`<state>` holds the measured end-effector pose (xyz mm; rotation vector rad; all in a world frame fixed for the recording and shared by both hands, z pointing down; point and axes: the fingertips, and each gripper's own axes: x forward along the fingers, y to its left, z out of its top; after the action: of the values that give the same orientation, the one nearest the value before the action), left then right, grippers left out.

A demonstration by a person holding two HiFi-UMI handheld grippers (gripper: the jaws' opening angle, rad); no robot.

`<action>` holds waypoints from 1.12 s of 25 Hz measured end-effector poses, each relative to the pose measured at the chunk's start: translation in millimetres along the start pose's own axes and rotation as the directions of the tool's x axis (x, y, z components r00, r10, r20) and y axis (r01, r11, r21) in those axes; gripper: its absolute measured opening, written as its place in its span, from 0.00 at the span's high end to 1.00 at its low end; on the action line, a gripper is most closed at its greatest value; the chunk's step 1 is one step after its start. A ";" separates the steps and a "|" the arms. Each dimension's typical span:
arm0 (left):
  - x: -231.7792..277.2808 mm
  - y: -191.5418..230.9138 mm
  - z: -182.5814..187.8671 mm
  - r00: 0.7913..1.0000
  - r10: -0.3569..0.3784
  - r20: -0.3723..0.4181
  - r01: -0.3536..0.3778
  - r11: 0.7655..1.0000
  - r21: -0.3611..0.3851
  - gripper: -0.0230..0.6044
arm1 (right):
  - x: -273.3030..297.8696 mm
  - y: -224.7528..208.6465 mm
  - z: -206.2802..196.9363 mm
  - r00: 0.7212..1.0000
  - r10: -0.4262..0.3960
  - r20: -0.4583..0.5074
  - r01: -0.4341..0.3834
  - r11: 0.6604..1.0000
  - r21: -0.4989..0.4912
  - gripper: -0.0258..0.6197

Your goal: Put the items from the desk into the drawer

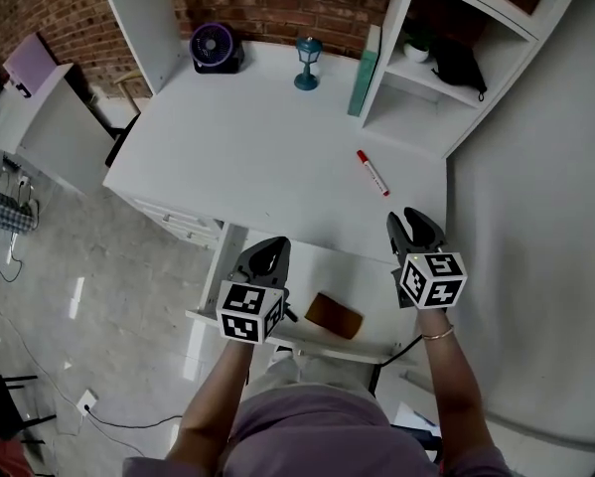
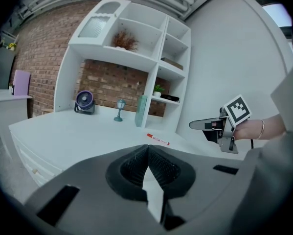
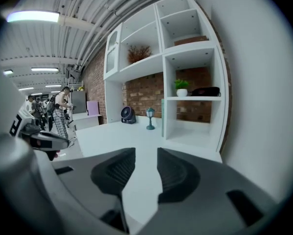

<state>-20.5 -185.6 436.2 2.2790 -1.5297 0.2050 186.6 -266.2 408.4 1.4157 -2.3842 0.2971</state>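
Below the desk (image 1: 257,147), the open drawer (image 1: 362,274) holds a brown case (image 1: 334,315).

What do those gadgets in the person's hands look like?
Each is a dark grey two-jaw gripper: left gripper, right gripper. Each carries a white cube printed with black square markers. The person wears a mauve top and a thin bracelet on the right wrist.

In the head view, your left gripper (image 1: 267,249) and right gripper (image 1: 414,219), with their marker cubes, cover both sides of the drawer (image 1: 347,276). The brown thing (image 1: 334,315) lying in it is too small to name. You can't make out the dark object (image 1: 458,63) on the shelf or read the print on the red pen (image 1: 372,172), and in the right gripper view the gripper's body blocks the near part of the bench (image 3: 131,136).
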 end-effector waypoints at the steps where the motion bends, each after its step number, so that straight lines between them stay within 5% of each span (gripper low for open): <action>1: 2.9 1.1 0.4 1.000 0.005 0.000 -0.005 1.000 -0.002 0.97 | 6.9 -2.0 -0.5 1.000 0.007 -0.006 -0.007 1.000 -0.005 0.74; 12: 26.9 13.3 -2.8 0.998 0.058 -0.036 -0.059 0.998 -0.011 0.97 | 77.4 -20.7 -10.3 0.994 0.074 -0.084 -0.076 0.997 -0.026 0.74; 28: 45.0 26.4 -17.8 0.991 0.114 -0.064 -0.119 0.990 -0.079 0.97 | 154.8 -49.0 -42.9 0.976 0.069 -0.208 -0.094 0.990 -0.109 0.74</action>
<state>-25.2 -225.9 473.5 2.1042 -1.6117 0.2344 169.9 -399.1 509.7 1.1767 -2.2558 0.3008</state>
